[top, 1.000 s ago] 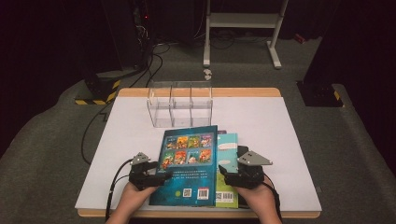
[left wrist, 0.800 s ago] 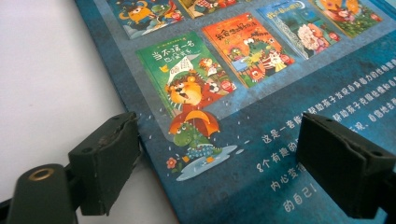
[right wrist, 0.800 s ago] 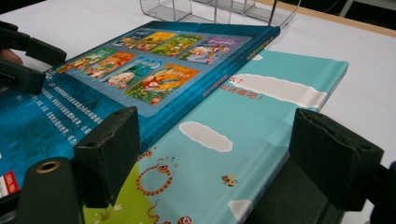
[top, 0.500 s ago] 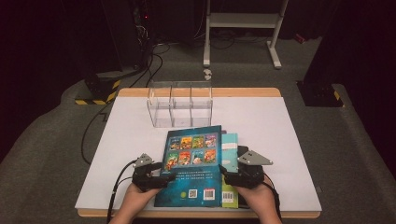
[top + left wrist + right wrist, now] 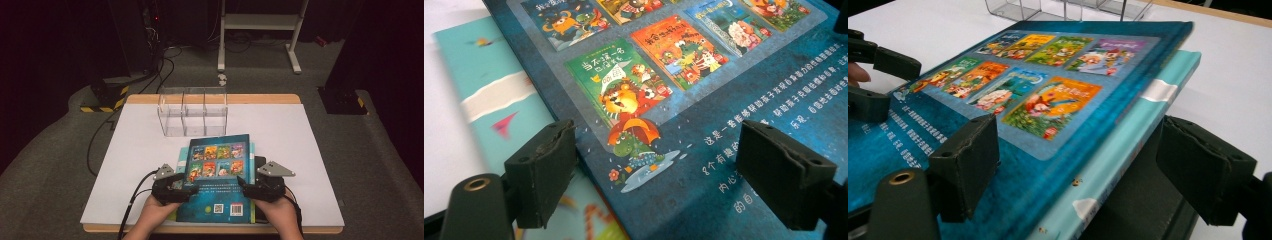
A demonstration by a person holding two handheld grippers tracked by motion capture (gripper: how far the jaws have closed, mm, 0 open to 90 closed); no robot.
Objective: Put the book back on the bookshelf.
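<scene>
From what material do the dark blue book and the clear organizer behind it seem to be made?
The dark blue book looks like a hardcover of glossy printed board: its cover reflects light and stays flat and stiff. The clear organizer seems to be rigid transparent plastic, perhaps acrylic: the white table shows through its thin, straight walls. From the pictures, glass cannot be fully excluded.

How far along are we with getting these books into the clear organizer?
Early on. Nothing sits in the clear organizer yet. In hand: both grippers, left and right, flank the dark blue book atop the stack, jaws open. Left: grip, lift, then slot it and the teal book in.
</scene>
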